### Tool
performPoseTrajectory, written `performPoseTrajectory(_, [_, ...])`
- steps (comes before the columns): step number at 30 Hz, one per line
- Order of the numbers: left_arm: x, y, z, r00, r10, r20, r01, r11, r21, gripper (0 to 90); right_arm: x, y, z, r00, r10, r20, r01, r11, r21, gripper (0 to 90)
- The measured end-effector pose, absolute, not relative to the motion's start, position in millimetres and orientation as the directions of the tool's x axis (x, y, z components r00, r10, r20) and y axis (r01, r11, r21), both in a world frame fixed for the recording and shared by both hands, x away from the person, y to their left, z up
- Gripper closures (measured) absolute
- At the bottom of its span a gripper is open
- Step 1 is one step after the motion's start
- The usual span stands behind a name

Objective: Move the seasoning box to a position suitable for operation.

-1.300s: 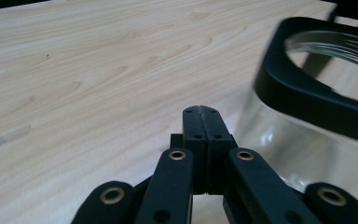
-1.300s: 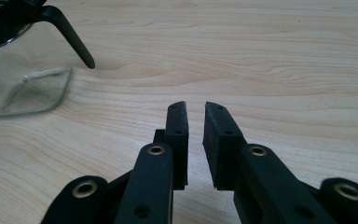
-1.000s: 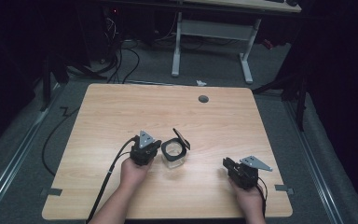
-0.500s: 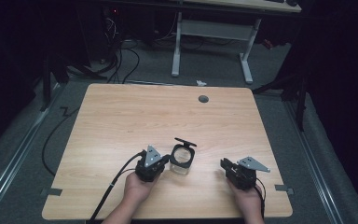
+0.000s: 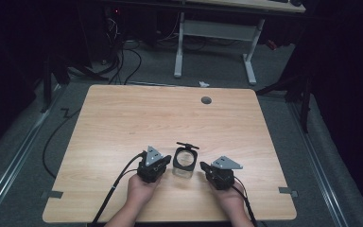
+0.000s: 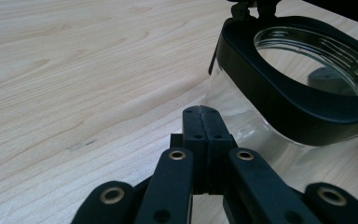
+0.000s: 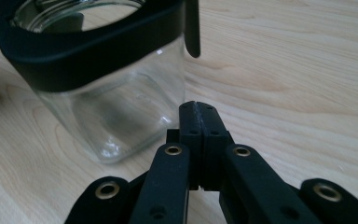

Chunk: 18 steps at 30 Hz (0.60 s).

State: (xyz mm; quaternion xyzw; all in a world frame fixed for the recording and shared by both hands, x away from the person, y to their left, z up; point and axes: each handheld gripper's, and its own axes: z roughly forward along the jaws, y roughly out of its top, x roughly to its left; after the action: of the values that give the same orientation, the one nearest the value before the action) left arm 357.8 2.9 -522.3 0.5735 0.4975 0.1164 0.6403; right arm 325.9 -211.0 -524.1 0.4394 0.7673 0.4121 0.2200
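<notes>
Both tools have their jaws pressed together with nothing between them. The left tool (image 5: 163,163) sits just to the left of a square glass jar (image 5: 185,162) with a black collar round its open mouth; in the left gripper view its closed tips (image 6: 205,114) lie just beside the jar's clear wall (image 6: 242,126), and whether they touch cannot be told. The right tool (image 5: 204,166) is near the jar's other side, its tips (image 7: 199,109) just clear of the glass corner (image 7: 121,116) in the right gripper view. A black clasp (image 5: 187,145) stands at the jar's far rim. All of it sits on the near part of the wooden worktop (image 5: 123,118), whose far half carries a round grommet hole (image 5: 206,100).

Judging by this, the work looks early: the jar stands upright, bracketed by both tools but gripped by neither, and any lifting, turning or closing is yet to come.

Compared with the earlier frames, the jar and left tool have shifted nearer the person's edge, the right tool has come in from well apart to beside the jar, and its jaws have just closed, on nothing.
</notes>
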Motion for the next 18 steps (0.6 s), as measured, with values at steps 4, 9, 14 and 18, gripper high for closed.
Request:
performPoseTrajectory(4, [354.8, 0.7, -522.0, 0.492, 0.709, -0.506, 0.426, 0.311, 0.850, 90.0, 327.4, -203.8, -522.3, -0.530, 0.848, 0.016, 0.485, 0.287, 0.826, 90.0])
performPoseTrajectory(9, [348.3, 0.0, -520.6, 0.492, 0.707, -0.508, 0.432, 0.308, 0.847, 90.0, 326.5, -201.9, -522.7, -0.530, 0.848, 0.021, 0.493, 0.288, 0.821, 90.0])
performPoseTrajectory(14, [334.4, 3.4, -520.2, 0.505, 0.711, -0.489, 0.422, 0.291, 0.859, 90.0, 320.6, -200.3, -519.7, -0.537, 0.844, 0.003, 0.481, 0.303, 0.823, 90.0])
performPoseTrajectory(18, [329.7, 13.1, -518.9, 0.497, 0.728, -0.473, 0.398, 0.294, 0.869, 90.0, 312.5, -211.1, -504.7, -0.512, 0.859, 0.017, 0.442, 0.247, 0.862, 90.0])
